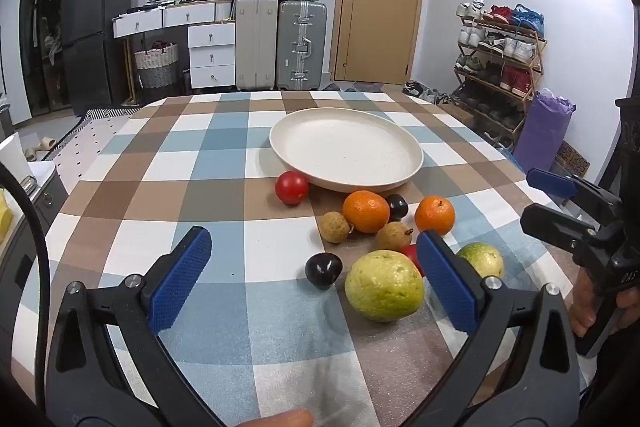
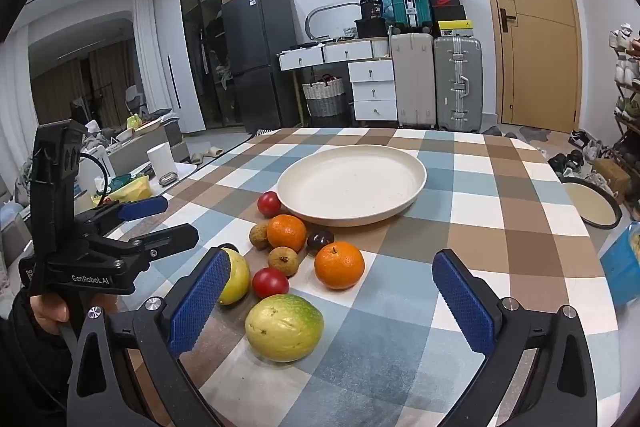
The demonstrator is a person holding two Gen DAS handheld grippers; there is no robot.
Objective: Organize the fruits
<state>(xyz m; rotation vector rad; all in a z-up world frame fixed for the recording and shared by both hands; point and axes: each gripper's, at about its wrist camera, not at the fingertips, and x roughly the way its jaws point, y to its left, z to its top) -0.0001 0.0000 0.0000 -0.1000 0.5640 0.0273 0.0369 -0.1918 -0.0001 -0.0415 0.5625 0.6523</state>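
I have both tools hovering low over the near end of the desk [image 2: 500, 227], tilted down toward the fruit. The left gripper [image 1: 316, 277] is spread wide and grasping nothing; the large yellow-green guava [image 1: 384, 285] lies just inside its right-hand pad and a dark plum [image 1: 323, 267] sits between the pads farther out. The right gripper [image 2: 332, 299] is likewise released and empty, with the second guava [image 2: 284, 327] on the cloth between its pads, nearer the left one. The remaining fruit clusters between me and the cream plate [image 2: 412, 163]: two mandarins [image 2: 339, 265], two red tomatoes [image 2: 270, 282], two brownish longans [image 2: 283, 261] and another plum [image 2: 320, 238], several touching. I read that heap as staged for sorting onto the plate, which is bare and just beyond it. The red fruit [image 1: 292, 187] at the plate's rim sits close enough that a pad could knock the dish. Open cloth lies to the right of the pile, so I'd approach from there; the two tools are near each other, so I'd move one at a time.
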